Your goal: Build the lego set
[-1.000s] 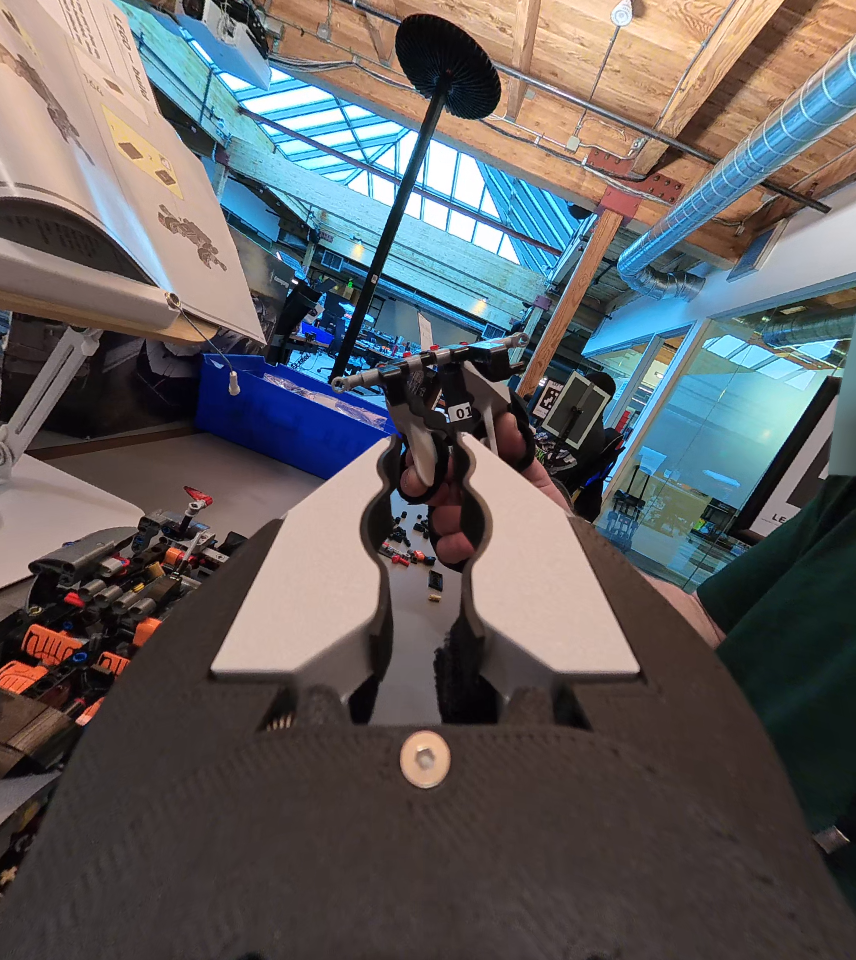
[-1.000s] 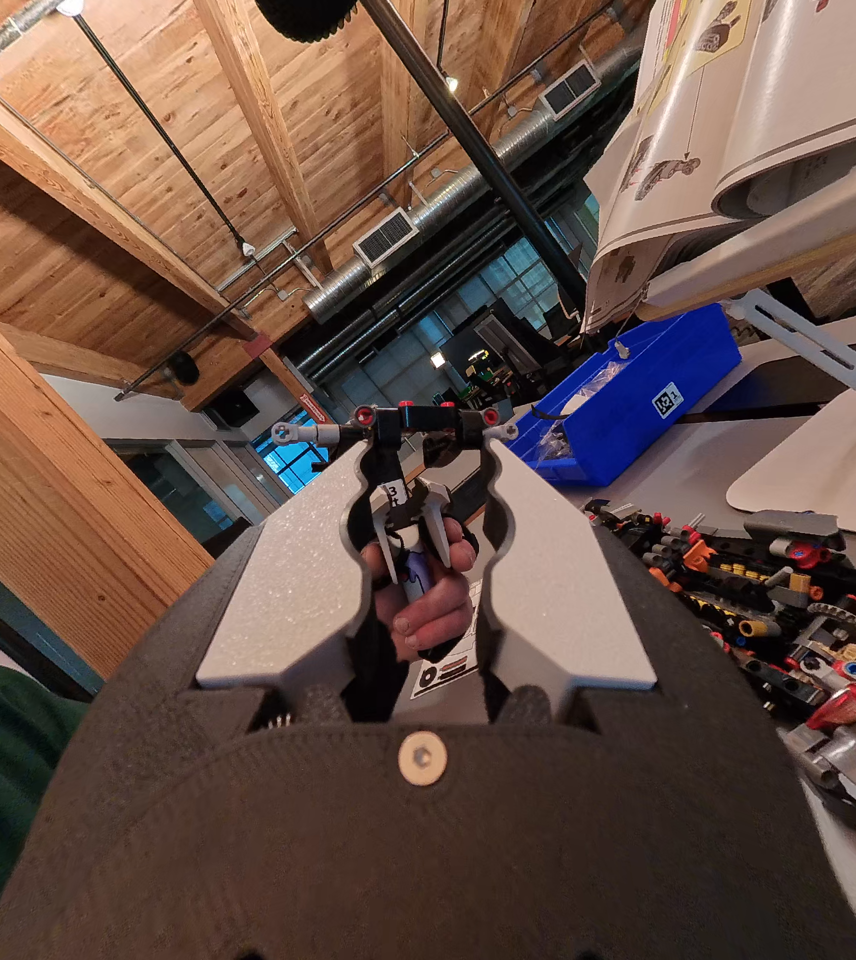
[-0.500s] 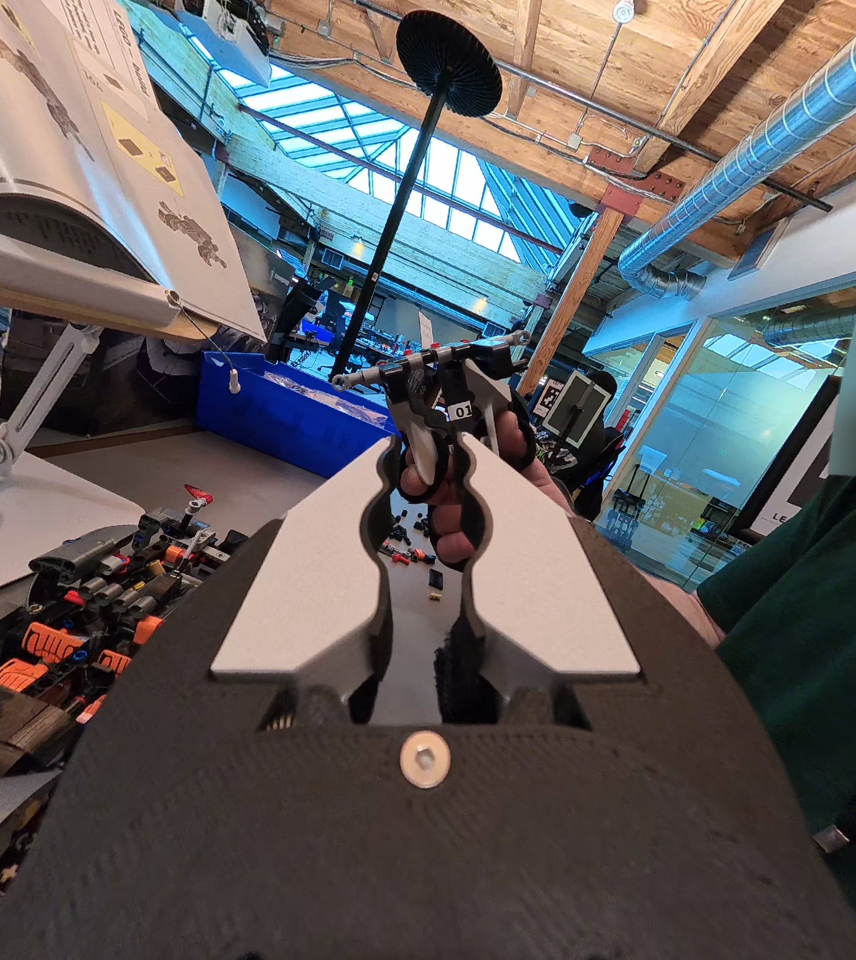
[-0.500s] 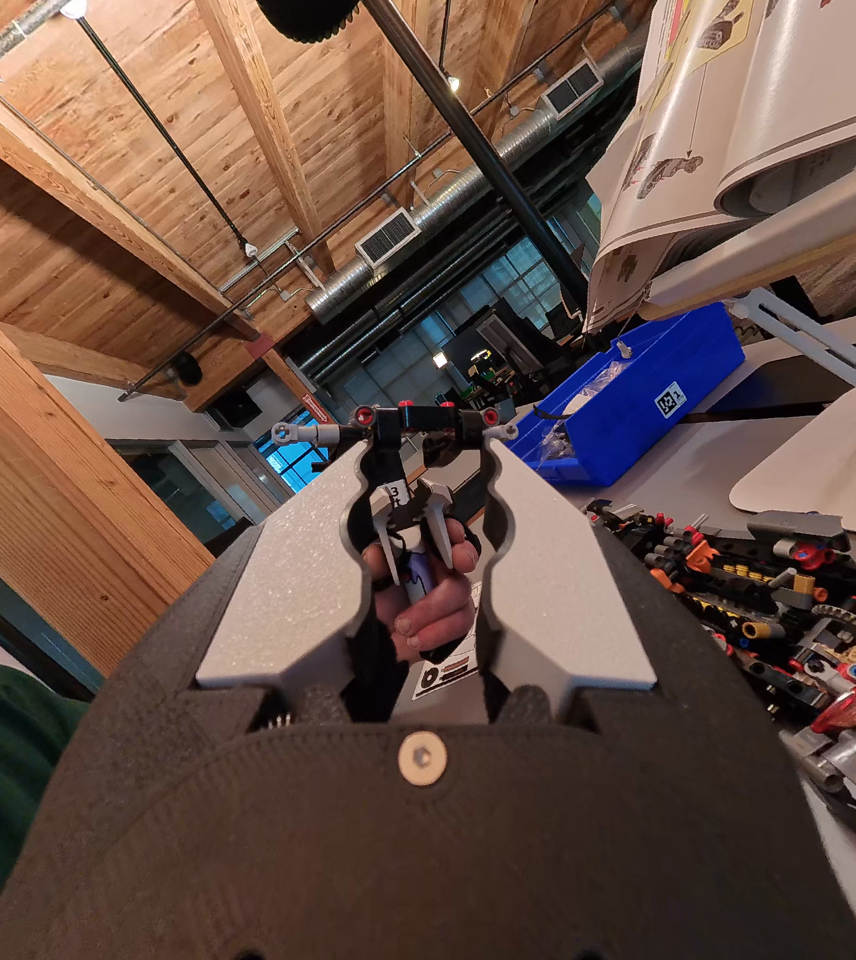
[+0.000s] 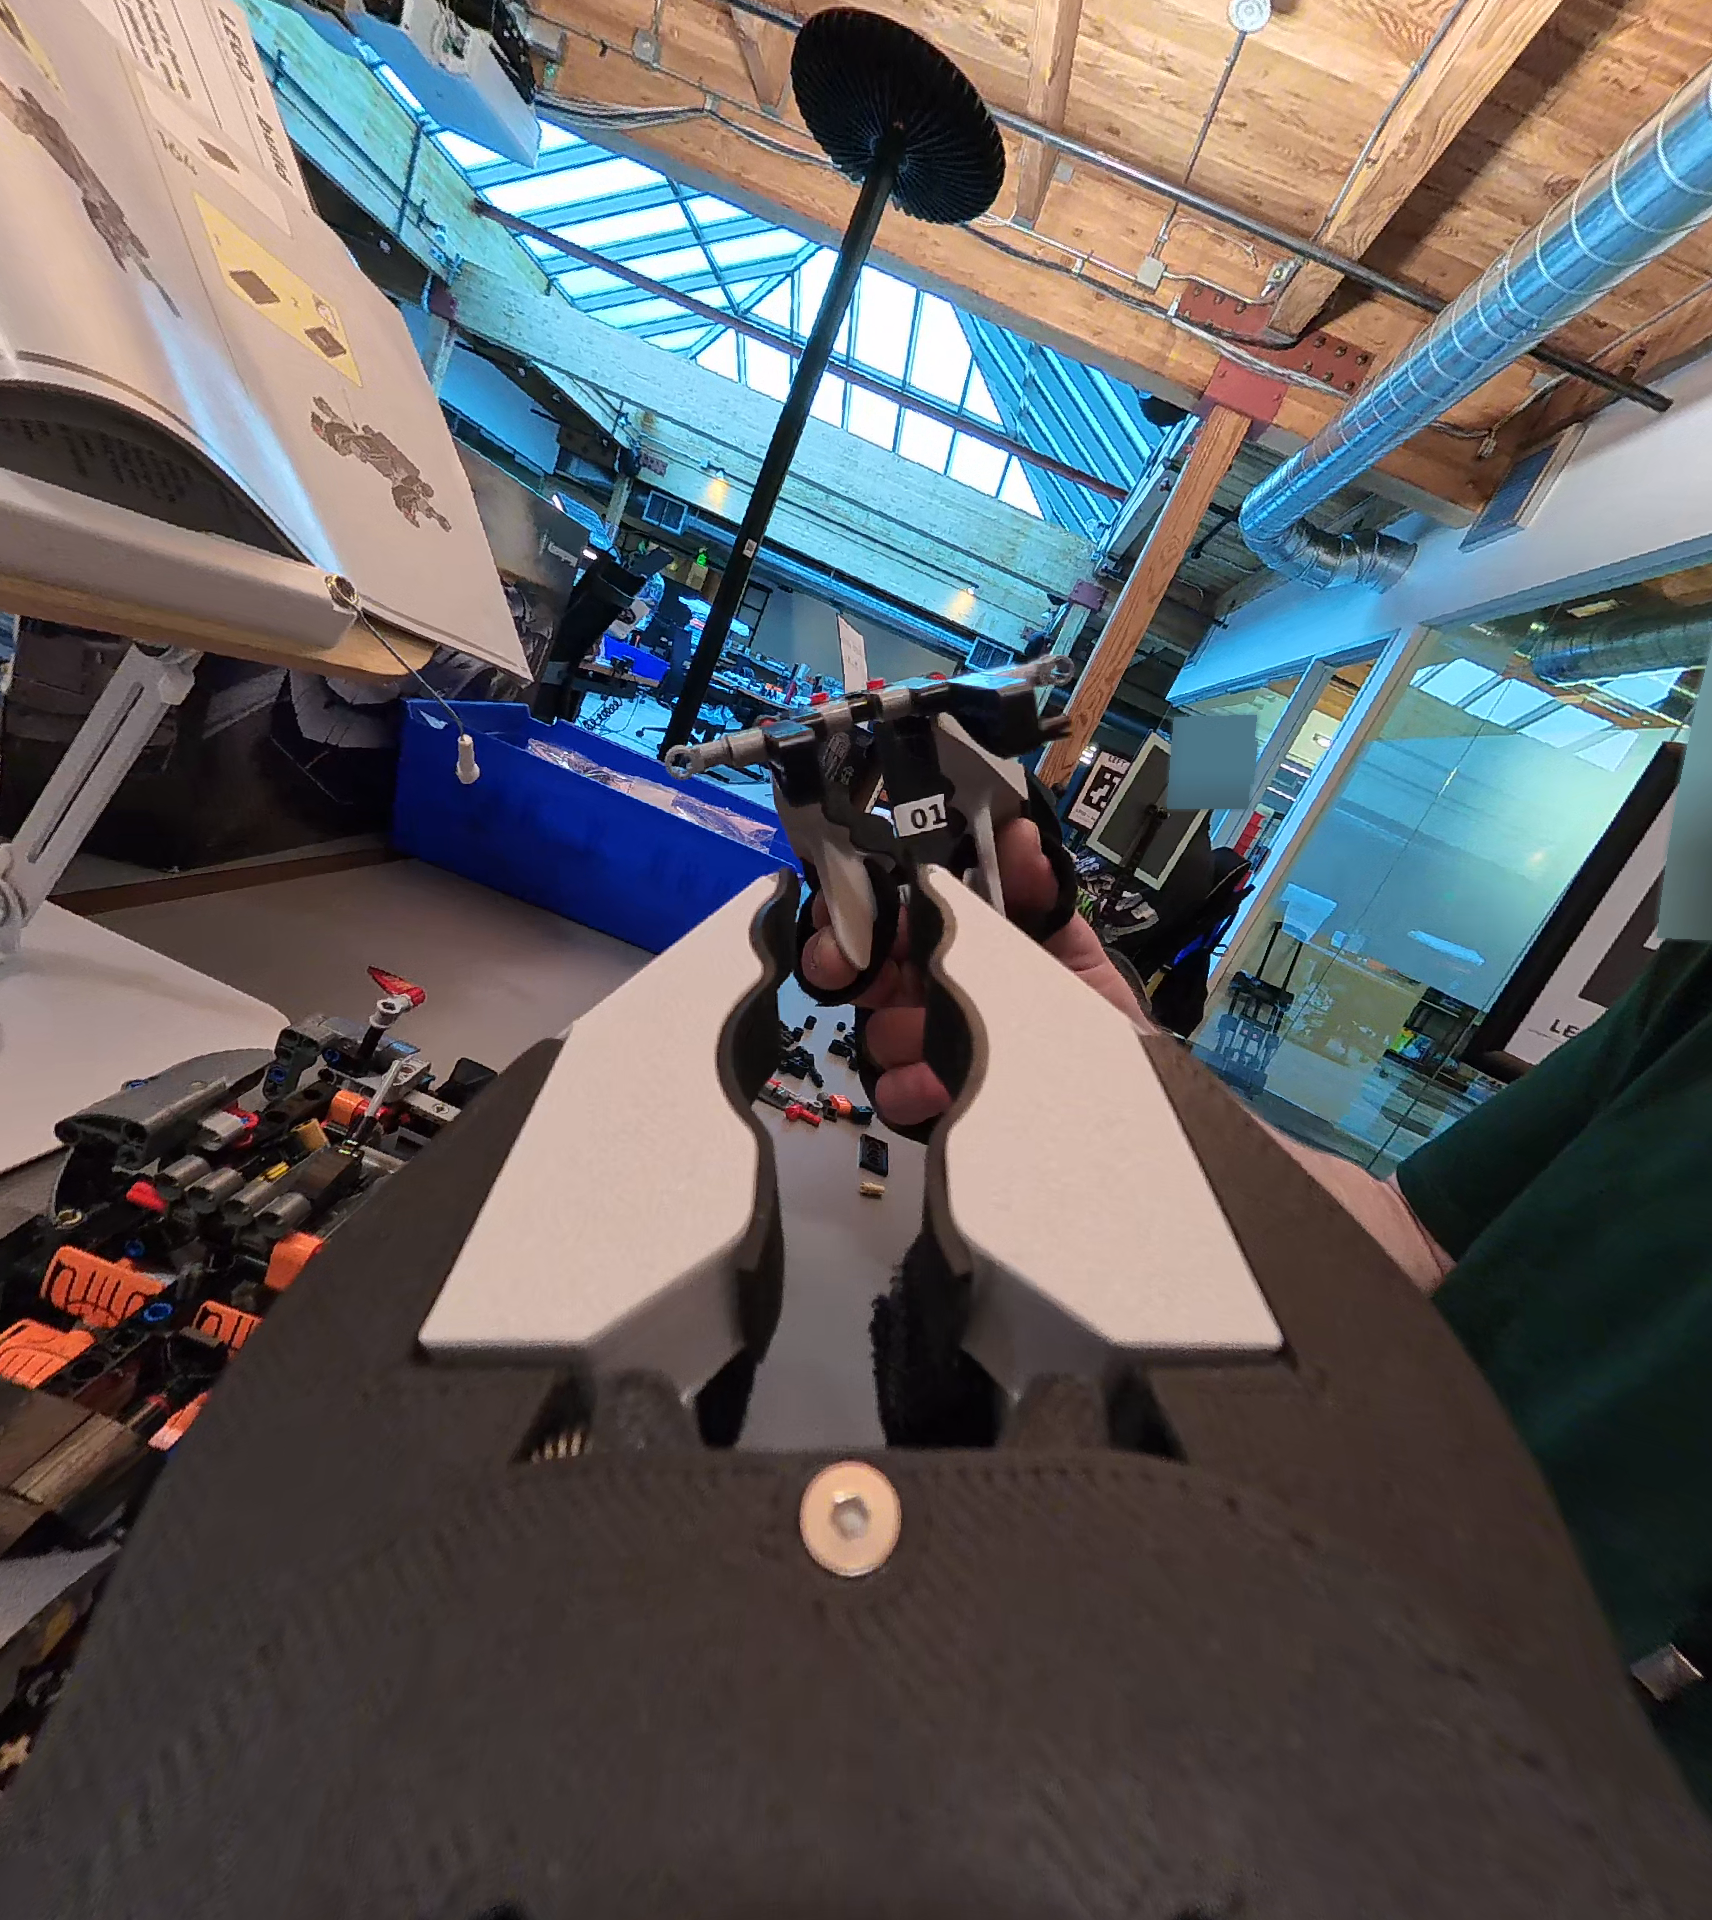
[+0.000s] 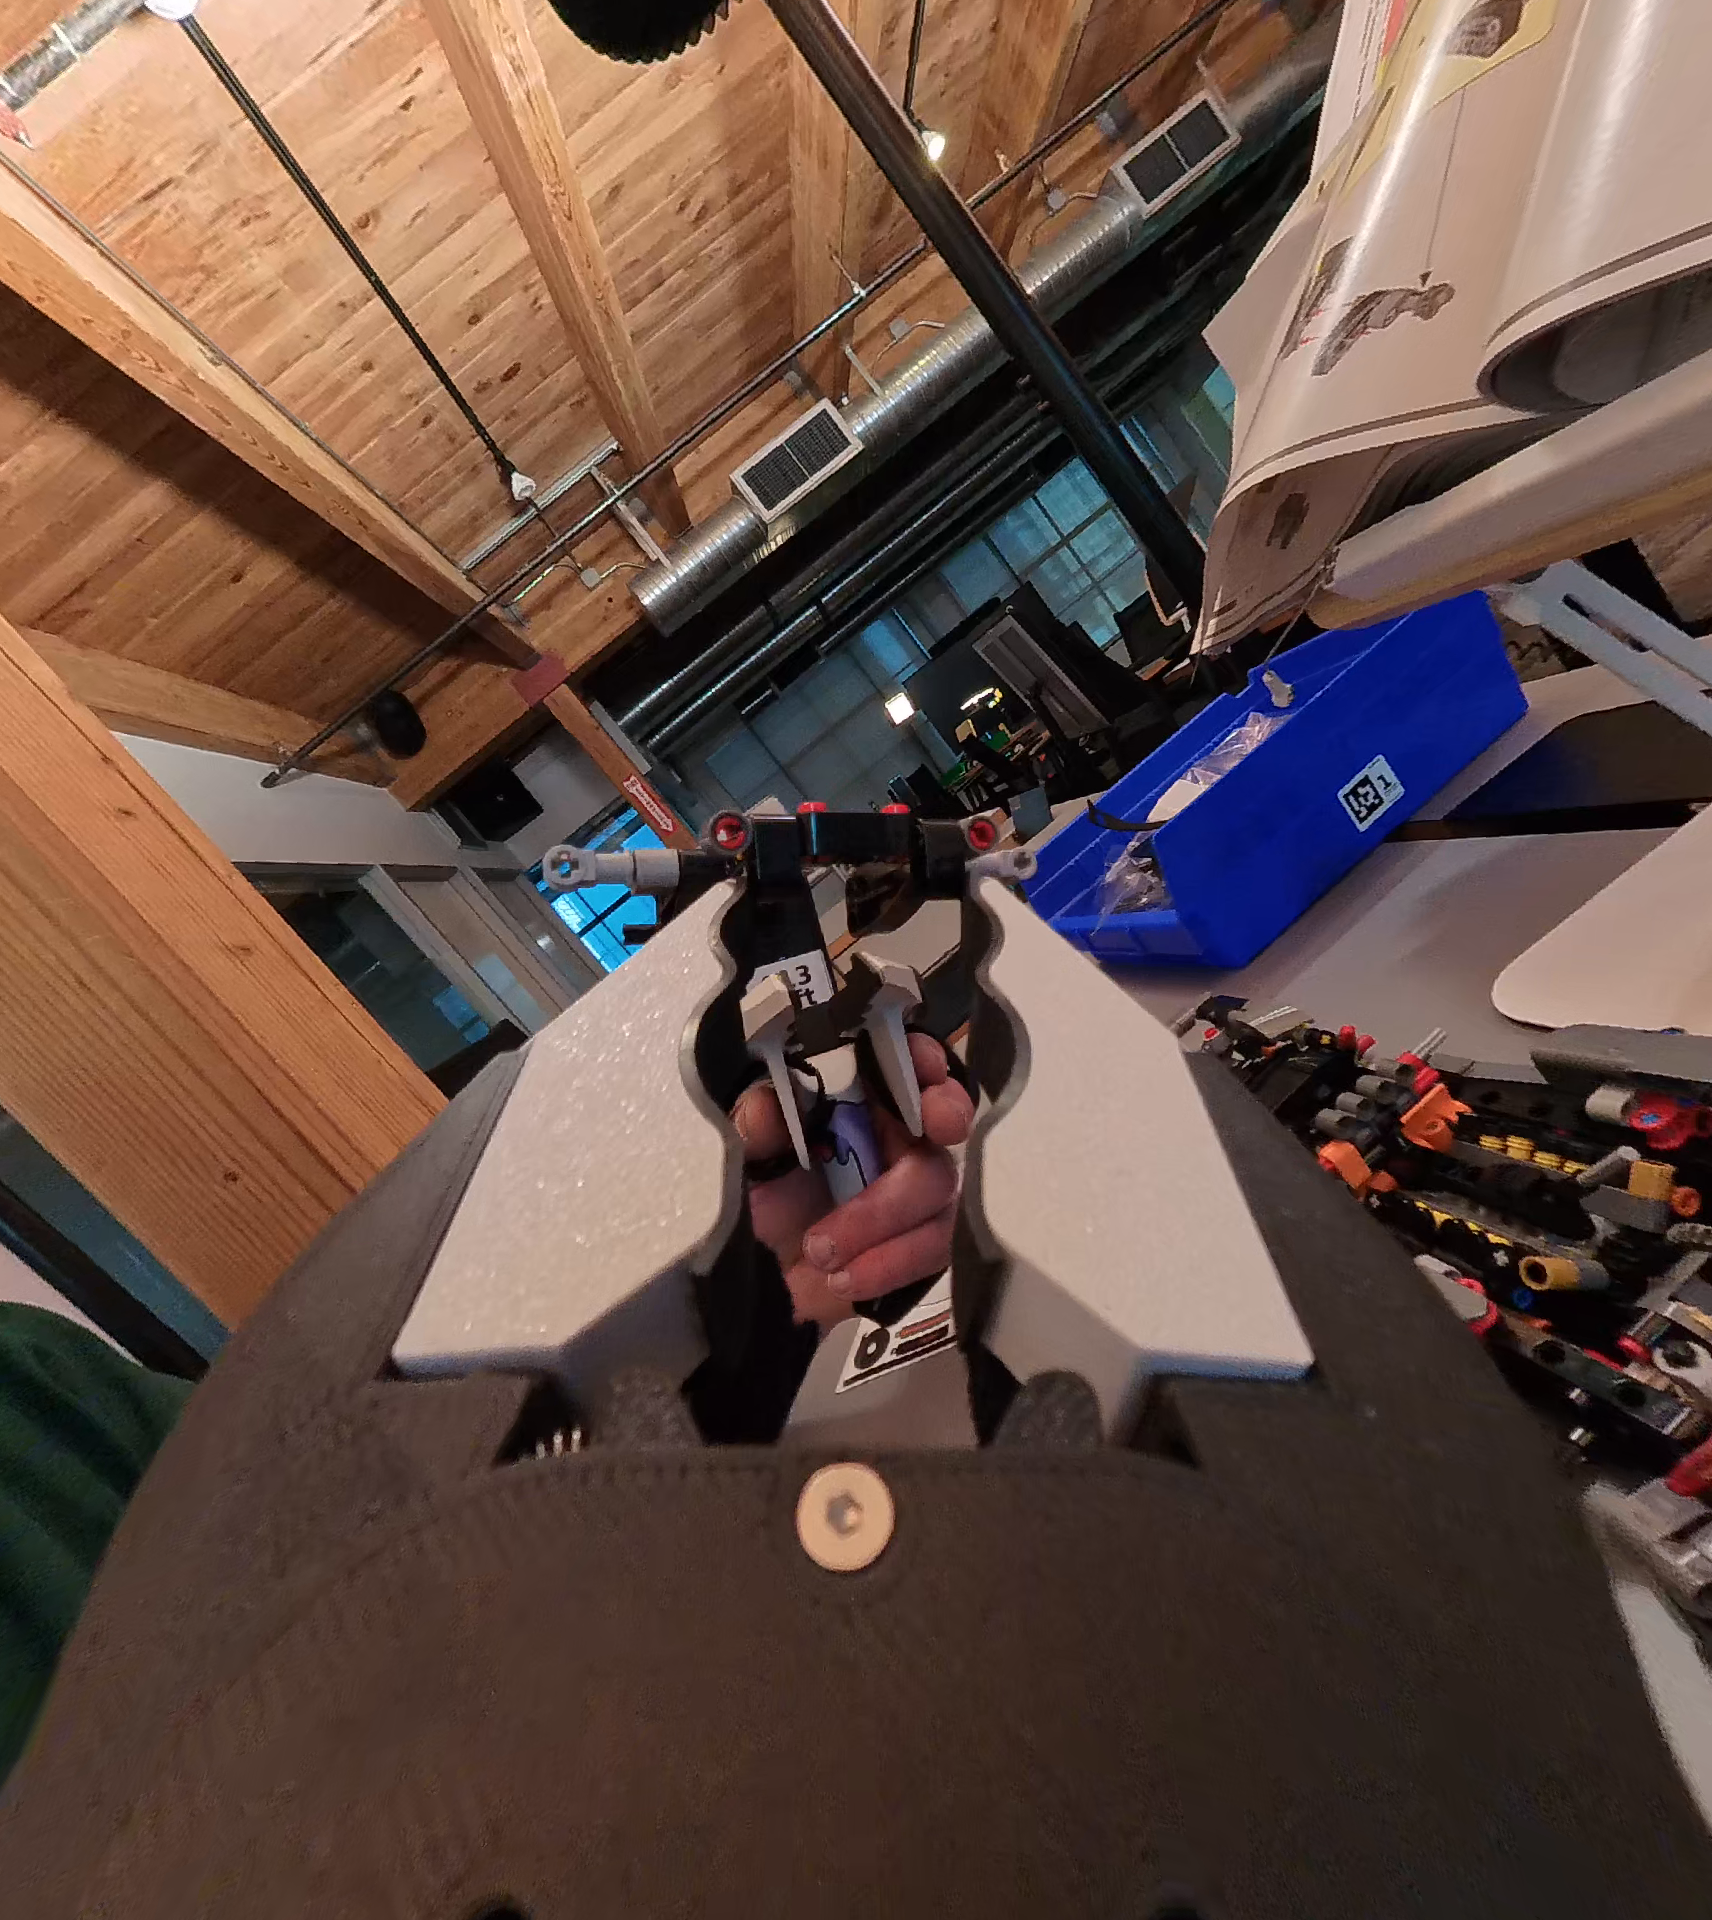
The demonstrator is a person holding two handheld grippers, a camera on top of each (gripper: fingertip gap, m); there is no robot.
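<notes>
Right wrist view: a small lego sub-assembly (image 6: 857, 836) is raised in the air, well above the counter (image 6: 1403, 956) and to the left of the blue bin (image 6: 1299, 831). It is a short black bar with red pin ends and thin grey axles sticking out on both sides. It sits at the tips of the right gripper (image 6: 852, 904), whose jaws appear clenched on its black legs.

Left wrist view: the same piece lies just beyond the tips of the left gripper (image 5: 854, 888). A narrow gap shows between those jaws, and I cannot tell whether they grasp anything.

The piece looks very light and rigid, but its press-fit joints could pop apart. The slim axles would likely twist or slide if pinched, so the black middle blocks seem the safest hold.

A large, partly built black, grey and orange model (image 6: 1517, 1174) lies on the counter nearer than the bin. An open instruction book (image 6: 1454, 260) on a white stand hangs above the bin. Loose small pieces (image 5: 821, 1101) lie scattered in front of it.
</notes>
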